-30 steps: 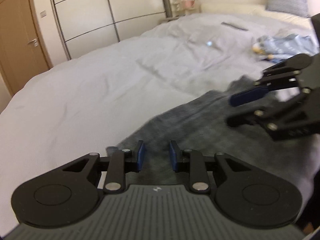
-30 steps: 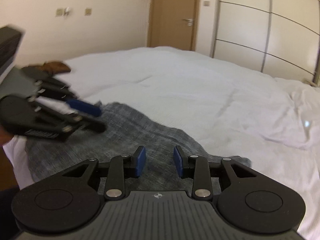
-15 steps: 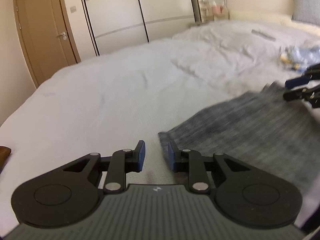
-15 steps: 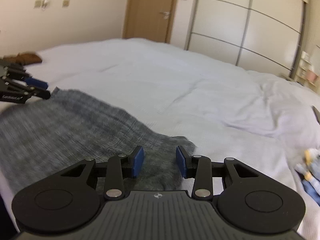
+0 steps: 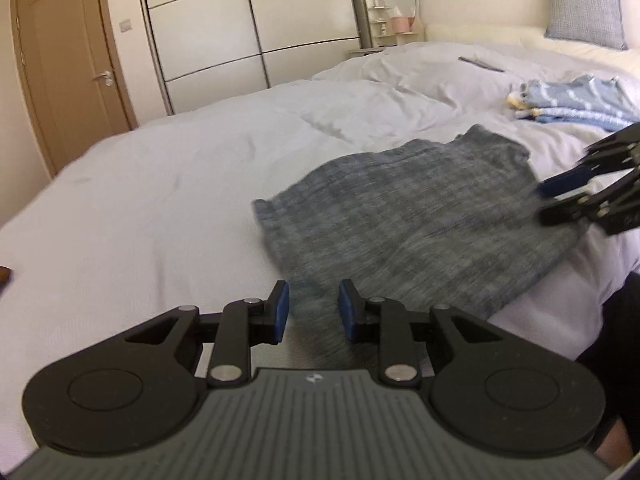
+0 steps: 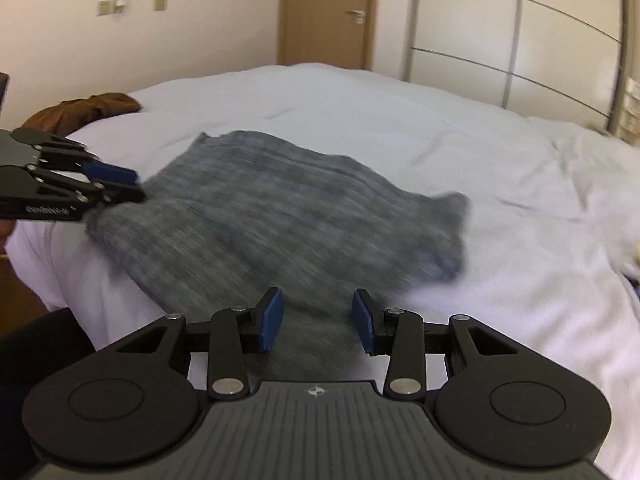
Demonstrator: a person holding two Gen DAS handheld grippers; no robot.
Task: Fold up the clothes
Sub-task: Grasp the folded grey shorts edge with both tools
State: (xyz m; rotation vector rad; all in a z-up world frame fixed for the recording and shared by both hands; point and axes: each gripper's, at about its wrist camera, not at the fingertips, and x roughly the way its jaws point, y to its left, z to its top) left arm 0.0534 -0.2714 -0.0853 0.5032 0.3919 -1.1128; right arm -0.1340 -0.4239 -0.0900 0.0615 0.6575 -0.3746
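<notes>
A grey knit garment lies spread across the white bed, its near edge hanging over the bed's side. In the left wrist view my left gripper is at the garment's near left corner, and a strip of the knit fills the narrow gap between its blue pads. The same gripper shows at the left of the right wrist view. At the near right corner my right gripper has its jaws opening, with blurred knit lying loose between them. From the left wrist view it reaches in from the right edge.
A stack of folded blue striped clothes lies far right near a grey pillow. A brown garment sits at the bed's far left corner. Wardrobe doors and a wooden door stand behind. Dark clothing of the person is close by.
The two grippers have moved apart and drawn the grey garment out wide and flat toward the near bed edge. The right gripper's pads stand wider than before.
</notes>
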